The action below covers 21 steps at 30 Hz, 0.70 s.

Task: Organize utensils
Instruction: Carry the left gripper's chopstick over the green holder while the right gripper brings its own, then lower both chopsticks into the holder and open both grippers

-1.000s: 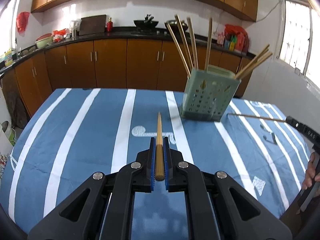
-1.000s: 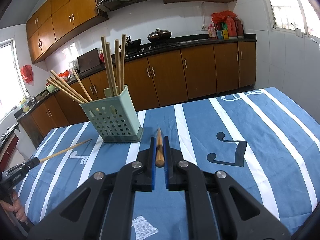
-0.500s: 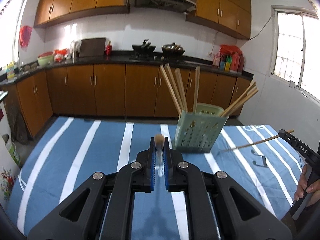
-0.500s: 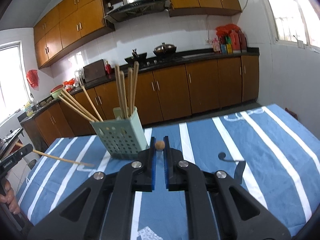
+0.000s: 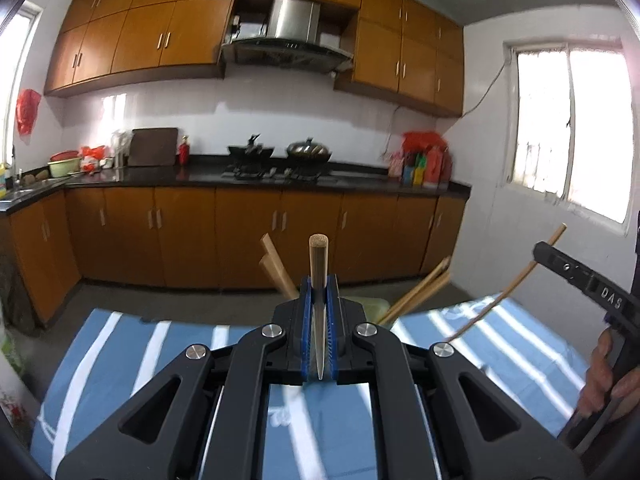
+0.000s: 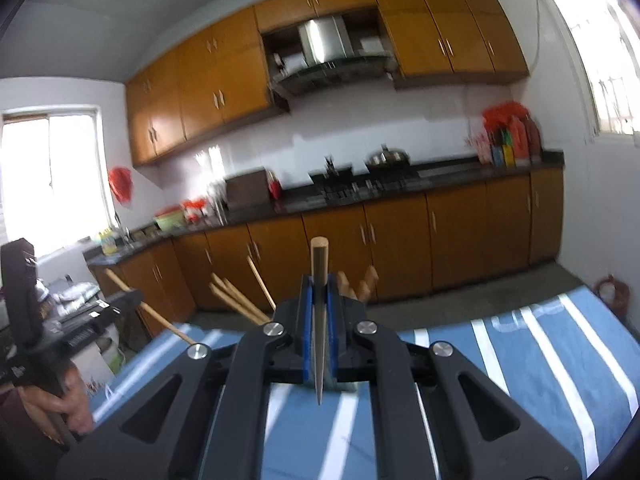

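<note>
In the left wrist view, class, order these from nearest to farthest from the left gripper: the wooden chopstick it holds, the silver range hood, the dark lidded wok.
1. Wooden chopstick, clamped in the left gripper.
2. Dark lidded wok, on the far counter.
3. Silver range hood, high on the wall above.

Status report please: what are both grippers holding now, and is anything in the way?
Left gripper shut on one chopstick. Right gripper shut on another chopstick. Holder's chopsticks poke up just ahead; nothing blocks.

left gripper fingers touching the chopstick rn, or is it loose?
Touching. In the left wrist view the left gripper is shut on the chopstick; both blue fingers press its sides with no gap, the blunt end sticking up past them.
</note>
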Motion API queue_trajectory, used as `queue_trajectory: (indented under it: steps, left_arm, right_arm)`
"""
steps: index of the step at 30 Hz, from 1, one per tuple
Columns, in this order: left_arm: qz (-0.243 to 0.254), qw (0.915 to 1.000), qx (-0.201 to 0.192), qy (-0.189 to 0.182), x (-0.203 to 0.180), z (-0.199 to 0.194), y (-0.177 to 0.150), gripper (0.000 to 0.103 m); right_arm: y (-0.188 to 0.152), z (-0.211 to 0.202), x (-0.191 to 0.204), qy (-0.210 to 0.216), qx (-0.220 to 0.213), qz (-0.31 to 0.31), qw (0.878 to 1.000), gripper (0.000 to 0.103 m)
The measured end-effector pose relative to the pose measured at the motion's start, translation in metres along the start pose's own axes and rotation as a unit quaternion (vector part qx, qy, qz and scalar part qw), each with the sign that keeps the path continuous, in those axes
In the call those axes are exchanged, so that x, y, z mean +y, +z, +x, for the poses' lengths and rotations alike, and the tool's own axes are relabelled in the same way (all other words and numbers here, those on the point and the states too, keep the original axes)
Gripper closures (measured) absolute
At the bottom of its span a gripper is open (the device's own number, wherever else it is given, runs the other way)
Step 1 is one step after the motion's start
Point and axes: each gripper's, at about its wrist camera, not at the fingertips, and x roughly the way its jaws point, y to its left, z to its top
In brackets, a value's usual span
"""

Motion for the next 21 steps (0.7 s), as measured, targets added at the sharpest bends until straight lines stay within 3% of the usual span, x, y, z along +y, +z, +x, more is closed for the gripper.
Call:
queue_trajectory:
  steps: [4,7,15,21]
  left_arm:
    - [-0.005,0.9992,-0.038,0.006,-0.011,0.008,0.024,0.096]
    - [-0.017,0.9985,-0.052,0.008,-0.013,0.020,0.036,0.096]
    - [-0.015,0.9995,-0.023,0.013,-0.012,0.072,0.027,0.096]
    - [-0.017,0.9998,0.004,0.012,-0.006,0.089,0.015,0.096]
  right_arm:
    - [0.024,0.006,0.016,-0.010,-0.052,-0.015,0.998,0.095]
    - [0.030,0.024,0.022,-0.021,-0.065,-0.020,0.997,0.095]
    - [0.019,0.087,0.021,-0.043,-0.026,-0.024,0.998,0.095]
    - [0.007,0.109,0.019,-0.047,0.001,-0.029,0.998,0.095]
